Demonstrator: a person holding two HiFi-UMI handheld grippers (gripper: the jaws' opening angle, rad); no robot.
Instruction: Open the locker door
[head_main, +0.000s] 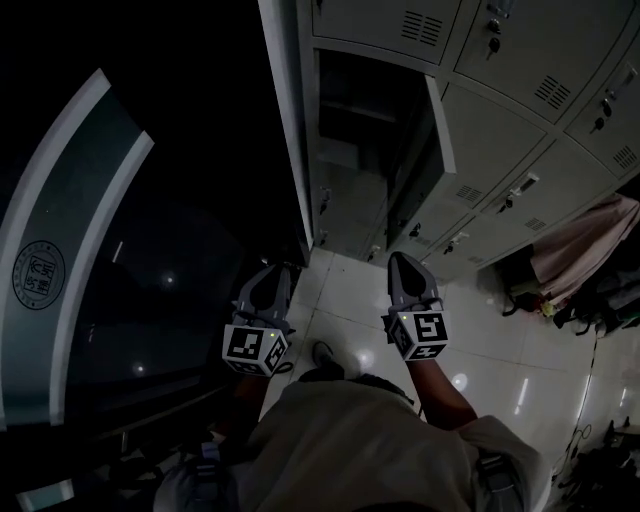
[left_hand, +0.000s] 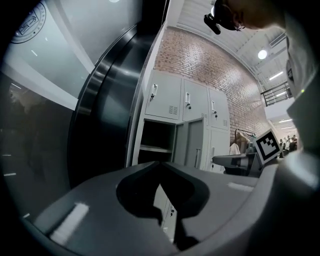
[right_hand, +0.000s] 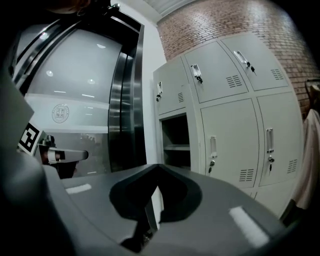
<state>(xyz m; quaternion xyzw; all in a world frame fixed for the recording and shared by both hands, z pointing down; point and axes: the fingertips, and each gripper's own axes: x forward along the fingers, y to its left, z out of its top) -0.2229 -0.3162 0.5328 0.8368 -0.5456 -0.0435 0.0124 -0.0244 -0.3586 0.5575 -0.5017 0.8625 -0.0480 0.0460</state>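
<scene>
Grey steel locker door (head_main: 441, 125) already stands ajar at upper centre, edge-on and upright, straight beyond your right gripper (head_main: 405, 262). Your left gripper (head_main: 272, 275) sits farther off. Both sets of fingers are clenched on nothing.

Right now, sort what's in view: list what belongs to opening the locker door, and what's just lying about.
Belongs to the job:
- locker door, already standing open
- its compartment
- left gripper and right gripper, both shut, holding nothing

Just lying about:
- closed lockers
- hanging garment
- curved wall
</scene>
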